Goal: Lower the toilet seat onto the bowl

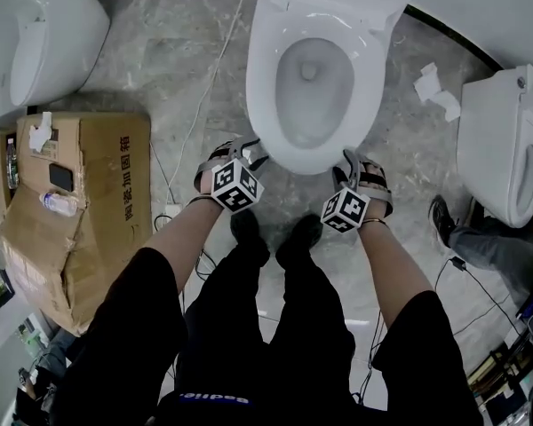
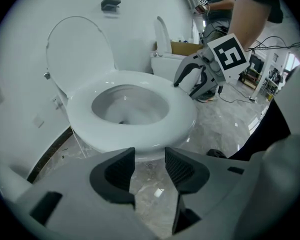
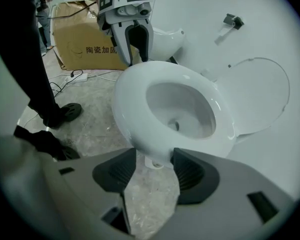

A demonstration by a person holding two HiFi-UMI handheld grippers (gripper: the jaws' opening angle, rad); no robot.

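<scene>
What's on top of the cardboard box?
On the cardboard box: crumpled white paper, a dark phone-like slab and a clear bottle. Its inside is covered.

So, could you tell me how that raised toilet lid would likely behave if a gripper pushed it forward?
The lid looks thin and glossy, so probably light, stiff and slippery against pads. It stands upright, apparently hinged behind the bowl, so a push would likely swing it down rather than slide it, perhaps with a slam.
</scene>
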